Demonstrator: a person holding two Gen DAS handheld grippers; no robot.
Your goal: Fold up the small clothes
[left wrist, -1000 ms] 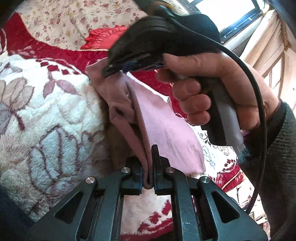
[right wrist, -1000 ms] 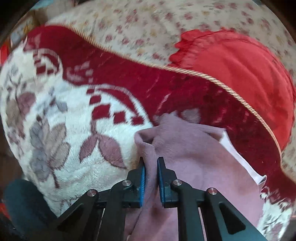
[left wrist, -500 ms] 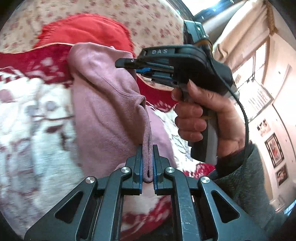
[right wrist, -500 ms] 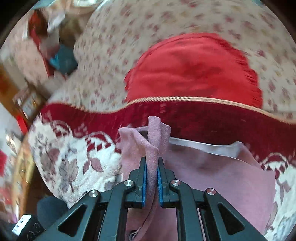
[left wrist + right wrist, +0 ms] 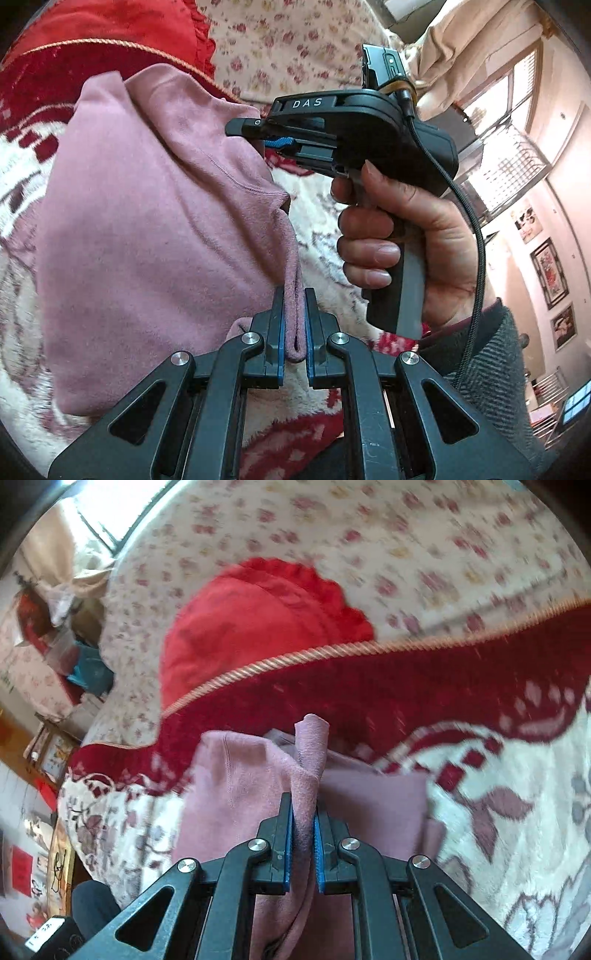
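L gripper (image 5: 294, 325) clamped on a folded edge of the pink garment (image 5: 155, 221), blue pads squeezing a thin roll of fabric w/ a small loop poking out behind the pads. R gripper (image 5: 303, 823) also closed on the same garment, pinching a bunched edge that sticks up past the fingertips in a little curl. Garment is lifted between the two grippers, hanging over the plush blanket (image 5: 22, 332) (cream w/ dark red leaf/flower pattern, gold cord trim); lower part drapes down toward the blanket, contact can't be told. In left wrist view the R gripper's body is just beside the garment's upper right edge, held by a hand (image 5: 402, 236) w/ a dark grey knit sleeve (image 5: 491, 373); black cable runs from the device past the wrist. Red ruffled cushion (image 5: 251, 627) and floral-print cover (image 5: 369, 535) behind the blanket. Right wrist view is motion-blurred, bg detail soft. Window + curtain at far right in left wrist view.
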